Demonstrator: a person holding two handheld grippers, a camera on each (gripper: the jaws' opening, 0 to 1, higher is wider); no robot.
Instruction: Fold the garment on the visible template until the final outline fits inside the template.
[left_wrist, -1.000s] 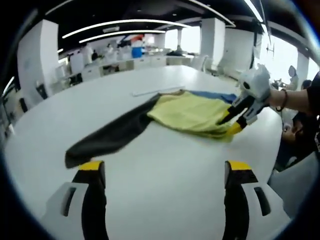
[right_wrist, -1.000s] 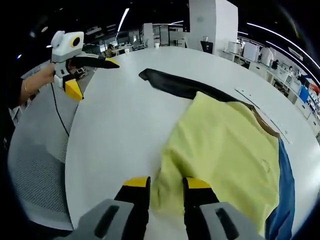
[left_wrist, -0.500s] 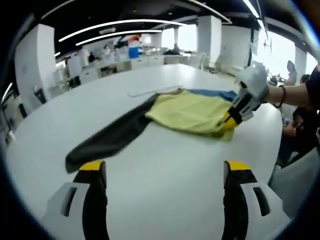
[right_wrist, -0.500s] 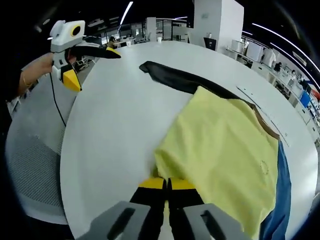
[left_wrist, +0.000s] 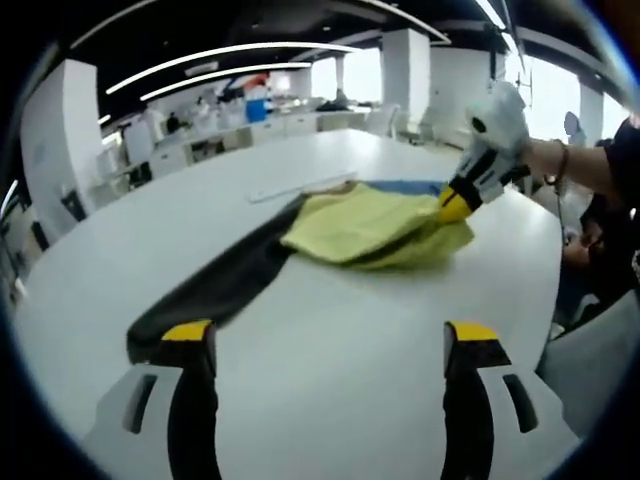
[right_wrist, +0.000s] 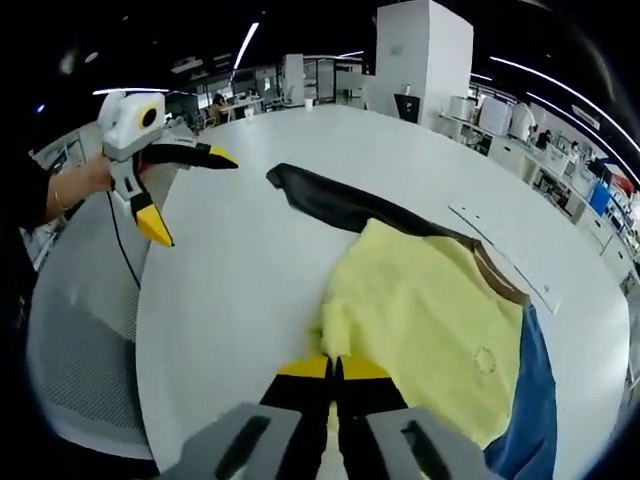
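My left gripper (left_wrist: 328, 345) hangs wide open and empty just short of the garment (right_wrist: 420, 325)'s dark sleeve end. My right gripper (right_wrist: 334, 368) is clamped on the yellow hem. I judge I'm starting a fold; next the hem must travel across the garment toward its brown collar. The garment lies on the white table (right_wrist: 230, 300), yellow body rumpled, blue beneath.

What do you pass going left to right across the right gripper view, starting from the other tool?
Left tool → dark sleeve → yellow body of the garment → brown collar → blue part.
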